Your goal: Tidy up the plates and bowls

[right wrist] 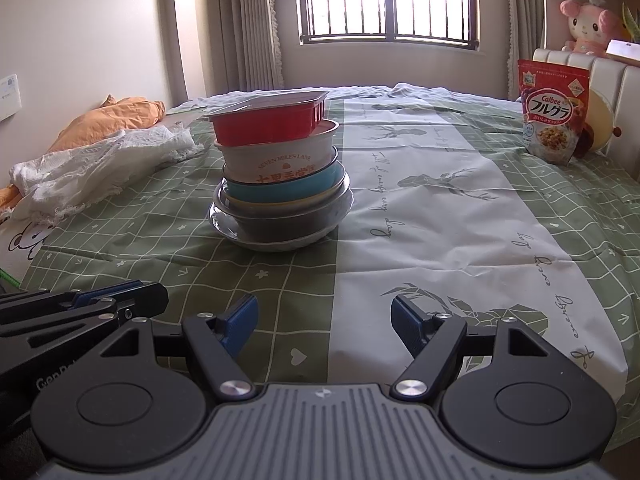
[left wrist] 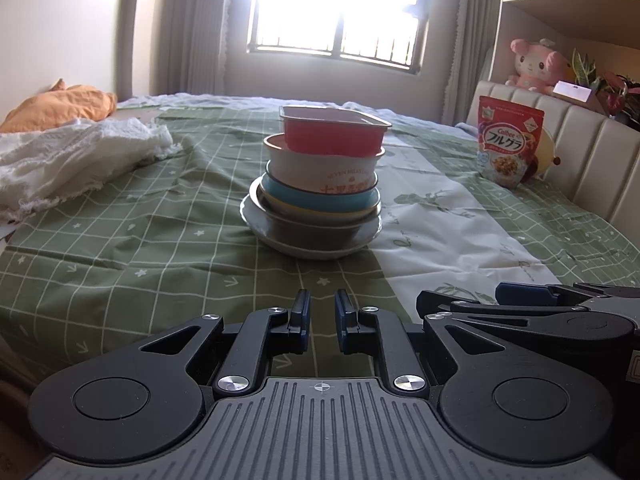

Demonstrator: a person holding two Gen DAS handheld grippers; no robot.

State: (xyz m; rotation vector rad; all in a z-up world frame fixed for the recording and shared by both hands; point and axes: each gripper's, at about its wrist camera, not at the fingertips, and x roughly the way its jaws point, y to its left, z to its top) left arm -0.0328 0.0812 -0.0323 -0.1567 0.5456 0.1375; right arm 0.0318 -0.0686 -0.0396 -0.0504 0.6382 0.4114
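Left tool [left wrist: 322,322] nearly closed and empty, right tool [right wrist: 324,322] wide apart, side by side.

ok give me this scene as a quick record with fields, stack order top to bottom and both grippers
surface: bed with green grid bedsheet
stack, top to bottom: red rectangular tray; white printed bowl; light blue bowl; dark bowl; white plate
left hand-held gripper: shut, empty, short of the stack
right hand-held gripper: open, empty
beside headboard: Calbee cereal bag
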